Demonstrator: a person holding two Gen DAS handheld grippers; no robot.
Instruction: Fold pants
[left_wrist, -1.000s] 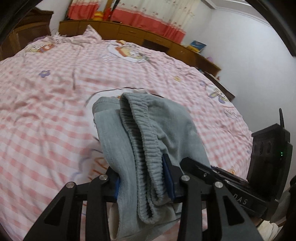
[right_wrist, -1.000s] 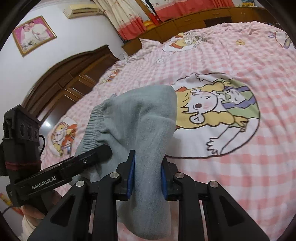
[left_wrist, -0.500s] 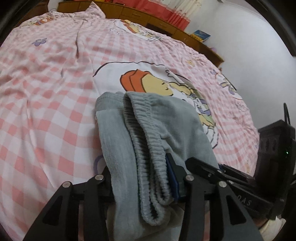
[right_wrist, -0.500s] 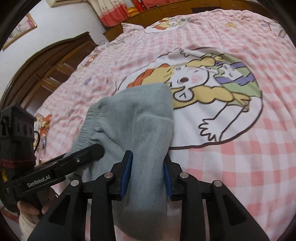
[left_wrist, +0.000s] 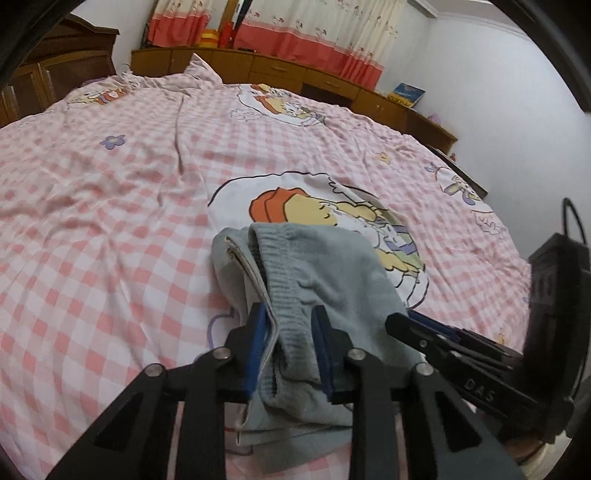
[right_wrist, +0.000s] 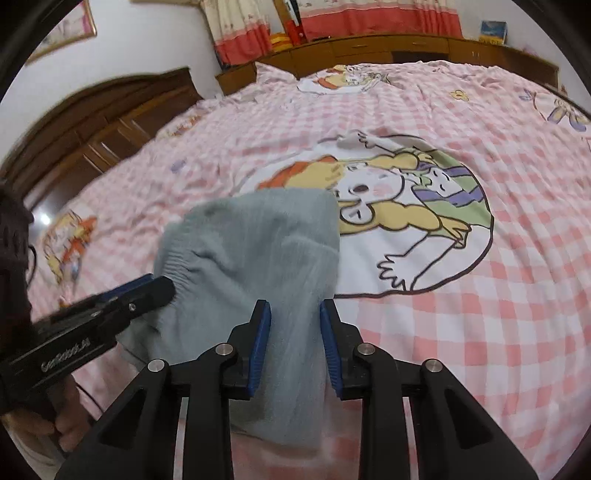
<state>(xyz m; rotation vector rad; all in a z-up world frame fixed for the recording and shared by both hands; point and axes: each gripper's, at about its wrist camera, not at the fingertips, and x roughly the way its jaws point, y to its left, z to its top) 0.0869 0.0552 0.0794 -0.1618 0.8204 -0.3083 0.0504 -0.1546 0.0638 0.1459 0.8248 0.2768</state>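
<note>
My left gripper (left_wrist: 290, 345) and right gripper (right_wrist: 295, 341) each clench the folded pants (right_wrist: 255, 254); bedspread (right_wrist: 480, 332) cartoon at 1 o'clock.

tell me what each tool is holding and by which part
Both hold the folded grey knit pants: the left tool clamps the ribbed elastic waistband end, the right tool the smooth folded edge beside it.

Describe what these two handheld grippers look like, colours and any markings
The left gripper and right gripper match: black angular linkage arms with silver pivot screws and ribbed blue finger pads. White lettering runs along each body, blurred here. A thin black cable loops from the right unit.
</note>
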